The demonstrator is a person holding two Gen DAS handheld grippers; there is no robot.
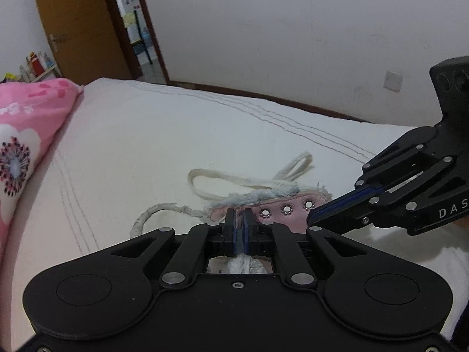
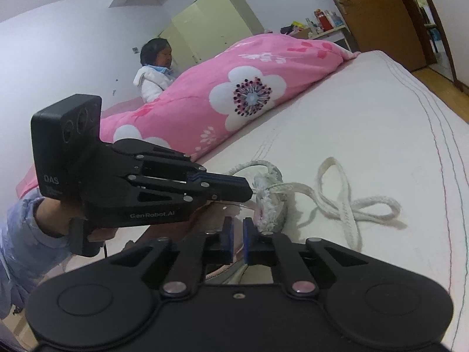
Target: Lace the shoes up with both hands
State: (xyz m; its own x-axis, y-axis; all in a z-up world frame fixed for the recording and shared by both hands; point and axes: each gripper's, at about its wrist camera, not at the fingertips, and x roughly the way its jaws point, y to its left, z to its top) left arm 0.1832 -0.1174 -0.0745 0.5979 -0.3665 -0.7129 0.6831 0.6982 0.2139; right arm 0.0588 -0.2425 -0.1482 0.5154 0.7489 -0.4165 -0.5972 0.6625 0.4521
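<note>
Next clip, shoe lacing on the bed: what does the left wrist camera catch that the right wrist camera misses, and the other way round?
Left wrist only: the metal eyelets on the pink shoe, and a wall socket. Right wrist only: a seated person behind the quilt, a cupboard, and the hand holding the left gripper. Both: the shoe's fluffy collar, the looped lace, the quilt, the bed, the door, the left gripper and the right gripper.

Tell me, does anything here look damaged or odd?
Yes. The pink shoe sits on a bed sheet, its collar edge is frayed and fluffy, and its lace trails loose in ragged loops beside it.
</note>
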